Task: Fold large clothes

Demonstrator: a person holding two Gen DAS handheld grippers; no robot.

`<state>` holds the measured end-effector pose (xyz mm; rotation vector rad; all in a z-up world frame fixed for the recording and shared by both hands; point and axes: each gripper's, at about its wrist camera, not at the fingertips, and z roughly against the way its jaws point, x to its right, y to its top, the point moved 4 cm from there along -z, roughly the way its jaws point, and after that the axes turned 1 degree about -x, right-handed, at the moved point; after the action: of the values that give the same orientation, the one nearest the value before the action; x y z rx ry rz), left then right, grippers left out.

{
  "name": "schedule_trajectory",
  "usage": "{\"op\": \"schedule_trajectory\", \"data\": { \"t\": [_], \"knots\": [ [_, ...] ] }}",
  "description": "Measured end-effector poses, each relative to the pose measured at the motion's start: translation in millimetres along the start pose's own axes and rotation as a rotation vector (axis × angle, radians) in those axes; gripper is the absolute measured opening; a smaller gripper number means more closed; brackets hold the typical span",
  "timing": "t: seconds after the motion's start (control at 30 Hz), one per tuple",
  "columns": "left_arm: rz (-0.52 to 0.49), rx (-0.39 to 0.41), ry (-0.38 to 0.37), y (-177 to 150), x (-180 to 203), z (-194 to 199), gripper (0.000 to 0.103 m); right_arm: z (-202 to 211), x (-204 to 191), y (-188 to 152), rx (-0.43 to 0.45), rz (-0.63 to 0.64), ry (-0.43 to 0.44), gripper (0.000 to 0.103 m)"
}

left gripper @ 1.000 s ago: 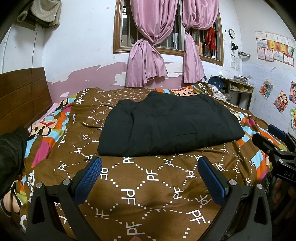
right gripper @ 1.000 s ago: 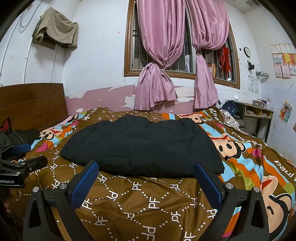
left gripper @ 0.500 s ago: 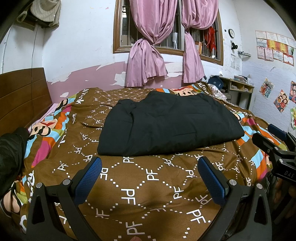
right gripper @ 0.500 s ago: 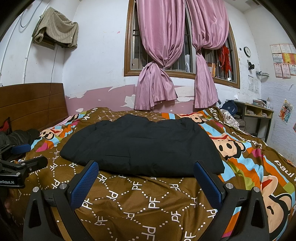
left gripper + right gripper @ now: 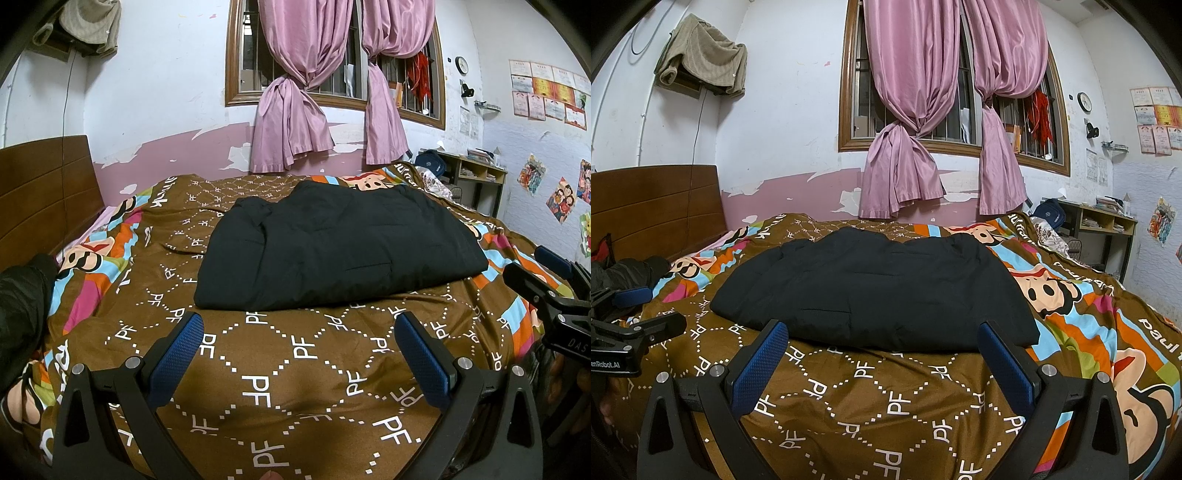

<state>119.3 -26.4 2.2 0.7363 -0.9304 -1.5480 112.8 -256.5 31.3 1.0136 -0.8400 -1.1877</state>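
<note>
Over the near edge of the bed: both grippers hang side by side, pointing toward the window wall.
Left gripper [image 5: 299, 328]: jaws spread wide, nothing between the blue pads [image 5: 177, 358], clear of the cloth.
Right gripper [image 5: 882, 339]: equally wide apart and empty; its tips sit just short of the garment's near hem.
Black garment [image 5: 332, 243]: a large padded piece lying folded into a rough rectangle in the middle of the bed, beyond both tools and touched by neither.
Bedspread [image 5: 258, 369]: brown with white "PF" lattice print, bordered by bright cartoon stripes; it covers the whole bed.
Headboard [image 5: 653, 206]: dark wood, at the left.
Second dark garment [image 5: 22, 295]: bunched at the bed's left edge.
Room: white walls with peeling pink paint, pink curtains [image 5: 923, 110] knotted over a barred window.
Shelf unit [image 5: 1104, 221]: at the right wall, holding papers; contents otherwise too small to tell.
</note>
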Motion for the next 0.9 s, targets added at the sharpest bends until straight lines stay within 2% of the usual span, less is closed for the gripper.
{"op": "schedule_trajectory", "data": {
  "t": [0.9],
  "knots": [
    [0.019, -0.003, -0.021, -3.5, 0.9, 0.0, 0.101, -0.3, -0.3, 1.0, -0.002, 0.0, 0.0, 0.103]
  ]
}}
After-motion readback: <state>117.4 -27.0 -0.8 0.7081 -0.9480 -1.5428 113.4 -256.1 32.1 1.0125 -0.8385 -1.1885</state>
